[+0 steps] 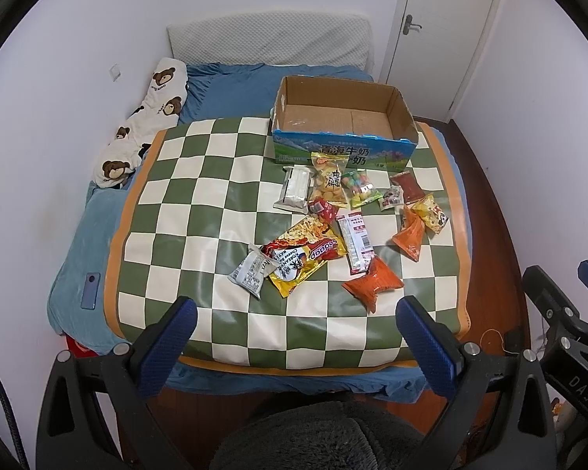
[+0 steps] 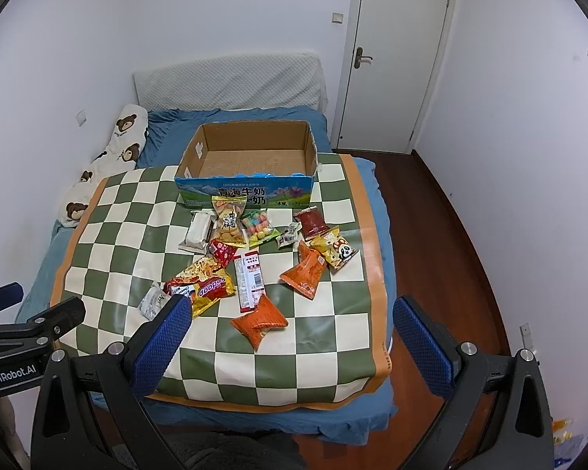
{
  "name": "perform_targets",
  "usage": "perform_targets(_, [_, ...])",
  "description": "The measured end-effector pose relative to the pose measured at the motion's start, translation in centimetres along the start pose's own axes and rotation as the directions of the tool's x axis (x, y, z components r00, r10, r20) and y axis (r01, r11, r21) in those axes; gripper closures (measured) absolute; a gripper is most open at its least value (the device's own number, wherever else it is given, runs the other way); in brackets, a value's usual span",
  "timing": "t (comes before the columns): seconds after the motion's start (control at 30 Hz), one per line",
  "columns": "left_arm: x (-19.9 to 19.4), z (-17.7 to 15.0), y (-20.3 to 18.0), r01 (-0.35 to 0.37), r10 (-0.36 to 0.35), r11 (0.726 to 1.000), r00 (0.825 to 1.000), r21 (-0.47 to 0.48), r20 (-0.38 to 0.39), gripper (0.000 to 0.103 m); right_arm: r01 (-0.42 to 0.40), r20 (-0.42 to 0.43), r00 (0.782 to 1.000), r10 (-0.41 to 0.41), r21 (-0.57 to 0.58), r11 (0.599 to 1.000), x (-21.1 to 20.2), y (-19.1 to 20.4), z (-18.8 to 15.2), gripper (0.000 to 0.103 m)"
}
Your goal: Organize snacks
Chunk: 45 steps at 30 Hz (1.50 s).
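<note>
An empty cardboard box with a blue printed front stands at the far side of a green-and-cream checkered mat on a bed. Several snack packets lie loose in front of it: an orange bag nearest, a red-yellow noodle pack, a second orange bag, a white packet. My left gripper and right gripper both hover open above the mat's near edge, holding nothing.
A bear-print pillow lies along the left wall and a white cushion at the head. A phone rests on the blue bedding at left. A closed door and wooden floor are to the right.
</note>
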<state>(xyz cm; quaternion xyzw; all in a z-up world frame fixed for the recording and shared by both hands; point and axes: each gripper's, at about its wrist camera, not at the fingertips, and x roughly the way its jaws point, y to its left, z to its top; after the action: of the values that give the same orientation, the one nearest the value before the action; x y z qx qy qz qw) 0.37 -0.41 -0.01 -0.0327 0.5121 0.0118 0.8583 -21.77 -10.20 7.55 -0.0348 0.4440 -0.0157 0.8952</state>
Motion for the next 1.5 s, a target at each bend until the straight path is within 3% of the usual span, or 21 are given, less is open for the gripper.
perform_targets(1.5, [0.8, 0.5, -0.1, 0.002, -0.002, 1.000, 1.000, 0.001, -0.008, 0.000, -0.001, -0.005, 1.000, 0.002, 0.007, 1.000, 0.8, 0.4, 0.4, 0.000])
